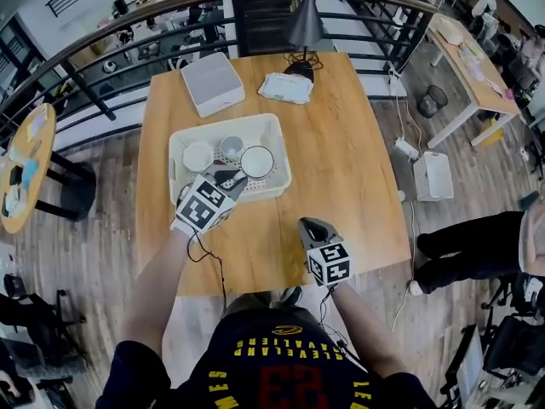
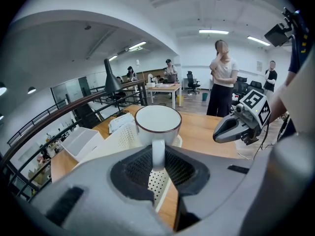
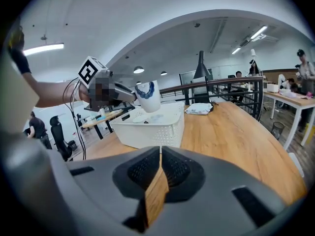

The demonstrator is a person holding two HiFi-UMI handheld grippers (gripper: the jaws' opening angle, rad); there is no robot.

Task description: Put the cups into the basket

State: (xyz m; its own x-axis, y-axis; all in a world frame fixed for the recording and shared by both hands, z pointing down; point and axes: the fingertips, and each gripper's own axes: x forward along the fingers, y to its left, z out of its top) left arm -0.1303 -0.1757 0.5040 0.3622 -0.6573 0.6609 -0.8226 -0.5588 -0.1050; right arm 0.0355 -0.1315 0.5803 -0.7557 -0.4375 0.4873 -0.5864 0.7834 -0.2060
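White cup [image 2: 158, 121] held by its handle in left gripper [image 1: 232, 177], apparently above the basket [image 1: 223, 123]; right gripper [image 1: 311, 226] closed, empty.

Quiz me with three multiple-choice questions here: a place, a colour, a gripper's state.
1. Where is the cup held by the left hand-held gripper?
A) over the basket
B) on the floor
C) on the bare table
2. What colour is the basket?
A) blue
B) white
C) black
3. The right hand-held gripper is:
A) wide open
B) shut on a cup
C) shut and empty
Answers: 1 A, it hangs above the basket's rim; 2 B, its perforated walls are white; 3 C, its jaws meet with nothing between them.
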